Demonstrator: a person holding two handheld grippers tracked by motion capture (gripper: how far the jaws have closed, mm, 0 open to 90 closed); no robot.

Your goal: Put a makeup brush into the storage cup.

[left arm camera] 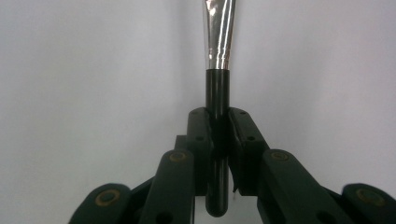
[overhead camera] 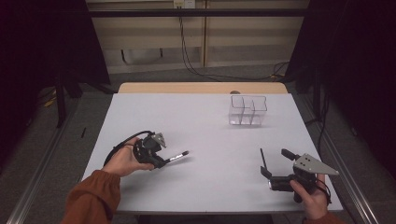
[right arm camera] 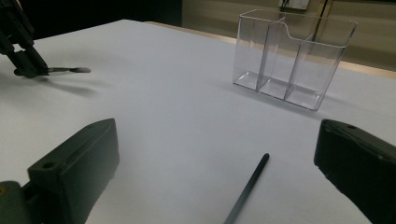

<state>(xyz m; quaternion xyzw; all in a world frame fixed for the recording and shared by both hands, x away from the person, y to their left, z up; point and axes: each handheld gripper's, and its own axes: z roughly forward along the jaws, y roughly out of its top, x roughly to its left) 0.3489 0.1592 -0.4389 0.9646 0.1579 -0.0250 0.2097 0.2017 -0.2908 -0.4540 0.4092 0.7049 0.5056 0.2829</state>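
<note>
The left gripper (overhead camera: 164,161) has its jaws closed on a makeup brush (overhead camera: 179,156), well in front of the clear organizer (overhead camera: 248,111). I judge the brush is picked up; next comes carrying it into a compartment. The right gripper (overhead camera: 264,169) stands wide open and empty beside a black stick (overhead camera: 262,157).

The high view looks forward and down from above the near edge of the table (overhead camera: 201,107), taking in the whole top. The left gripper view sits very close, looking along its jaws at a brush (left arm camera: 218,70) over bare tabletop. The right gripper view sits low, looking across the table toward the clear box (right arm camera: 292,56), which the high view shares (overhead camera: 248,110), as it does the brush (overhead camera: 177,156).
</note>
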